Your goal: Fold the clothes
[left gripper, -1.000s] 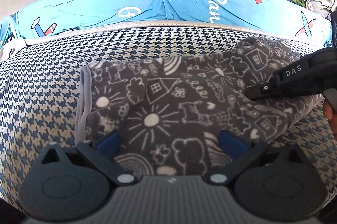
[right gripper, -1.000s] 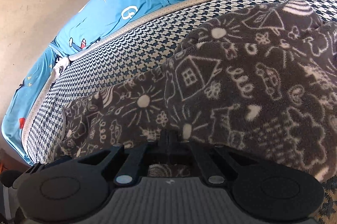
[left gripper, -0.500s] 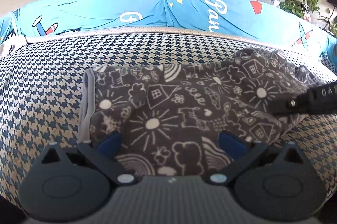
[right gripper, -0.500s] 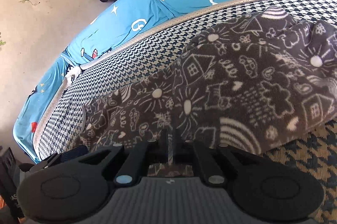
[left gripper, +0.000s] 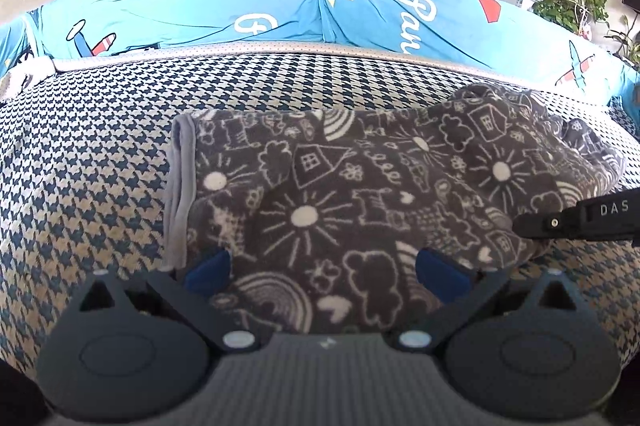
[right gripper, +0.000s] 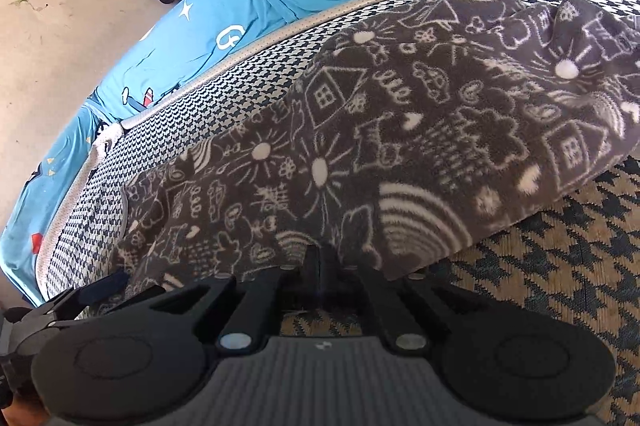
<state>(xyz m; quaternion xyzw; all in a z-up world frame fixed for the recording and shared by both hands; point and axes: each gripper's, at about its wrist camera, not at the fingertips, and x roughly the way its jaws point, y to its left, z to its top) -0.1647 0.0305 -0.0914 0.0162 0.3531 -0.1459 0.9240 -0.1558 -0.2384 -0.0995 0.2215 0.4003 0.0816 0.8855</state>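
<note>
In the left wrist view, the right hand-held gripper (left gripper: 532, 226) is sliding out toward the right edge of the picture compared with a second ago, and the right end of the grey patterned fleece garment (left gripper: 360, 193) is lying lower and flatter than it did. The left hand-held gripper (left gripper: 324, 272) is standing wide open, its blue pads on either side of the garment's near edge without pressing it, probably waiting to take that edge for the next fold. The garment is lying across the middle of the houndstooth sofa seat (left gripper: 88, 161), its pale hem at the left end. Bare seat is showing on the left and behind, up to the blue sofa cover (left gripper: 200, 5), so there is room to fold that way.

In the right wrist view, the right hand-held gripper (right gripper: 320, 262) is fully shut, fingers together at the garment's (right gripper: 400, 129) near edge; whether a pinch of cloth is caught between them I cannot tell. The garment's right end is bunching up in humps, likely needing smoothing. Open seat (right gripper: 560, 258) is lying to the right of it.
</note>
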